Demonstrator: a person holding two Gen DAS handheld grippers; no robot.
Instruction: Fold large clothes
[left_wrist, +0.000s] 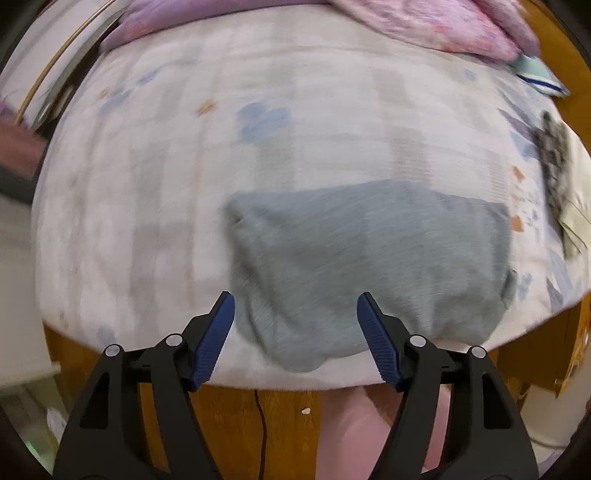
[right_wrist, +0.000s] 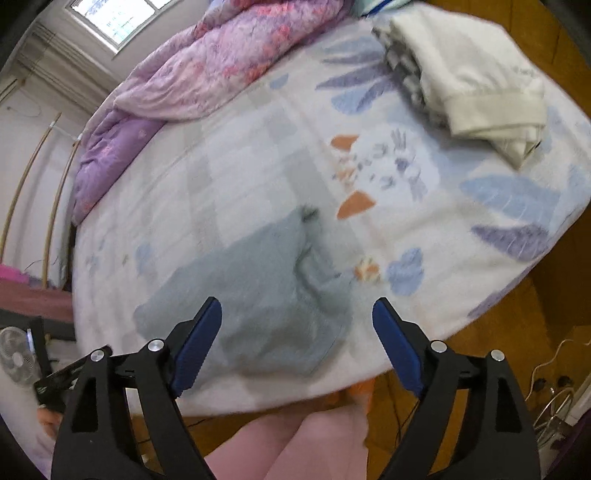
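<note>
Left wrist view looked straight down on a grey-blue garment folded into a compact block and lying flat on the bed, close to its near edge. The left gripper hung above that garment with its jaws wide apart and nothing between the blue pads, clear of the cloth. Motion blur smeared the fabric, so its seams could not be read.

Right wrist view showed the same garment from an angle, a darker crease running down its right side. The right gripper was likewise spread wide and empty, held above the garment's near end.

Around the garment the bedsheet was pale with blue, purple and orange leaf prints. A cream folded piece sat on a black-and-white checked one at the far right corner of the bed, well apart from the garment. A pink and purple quilt was bunched along the far side. Below the bed's near edge were a wooden floor and the person's legs.
</note>
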